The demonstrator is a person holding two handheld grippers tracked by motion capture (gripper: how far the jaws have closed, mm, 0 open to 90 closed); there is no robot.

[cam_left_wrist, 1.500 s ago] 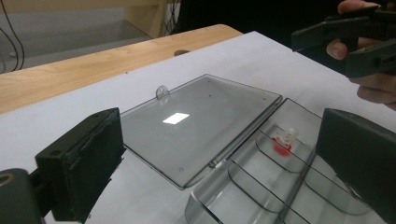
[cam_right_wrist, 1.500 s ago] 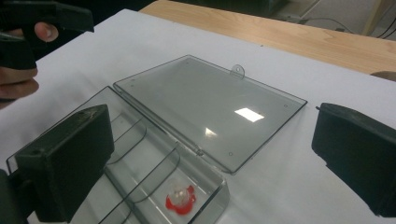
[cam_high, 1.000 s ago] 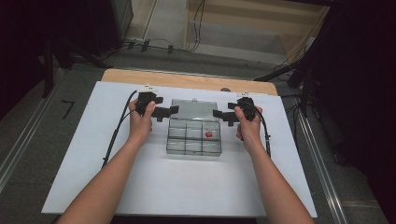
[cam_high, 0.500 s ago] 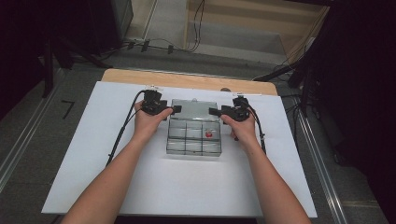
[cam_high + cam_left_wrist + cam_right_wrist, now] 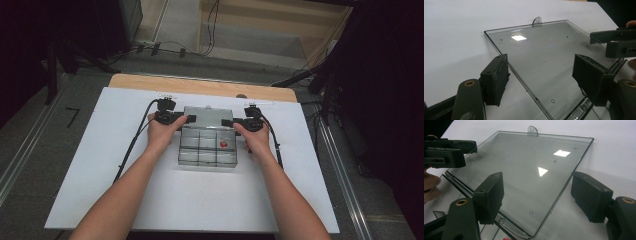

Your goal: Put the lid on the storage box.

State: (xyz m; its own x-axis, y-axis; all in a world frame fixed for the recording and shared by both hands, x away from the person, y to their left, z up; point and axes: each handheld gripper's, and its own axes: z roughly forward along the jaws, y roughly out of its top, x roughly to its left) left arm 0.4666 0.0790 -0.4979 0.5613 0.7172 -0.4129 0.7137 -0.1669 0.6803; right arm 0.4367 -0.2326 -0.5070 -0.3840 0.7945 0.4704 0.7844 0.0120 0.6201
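A dark mark like a "7" (possibly tape) on the floor (image 5: pixel 72 116).

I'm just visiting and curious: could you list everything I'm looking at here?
Compartment box: one, clear plastic, middle of the white board.
Lid: one, clear, hinged open and lying flat behind the box, with a small tab at its far edge.
Red item: one, in a right-hand compartment; too small to identify.
White board: one, covering the table.
Wooden tabletop: one, tan strip beyond the board.
Floor cables: several, dark, behind the table.
Left tongs: black, jaws straddling the lid's left edge, just been closing.
Right tongs: black, straddling its right edge, likewise closing.
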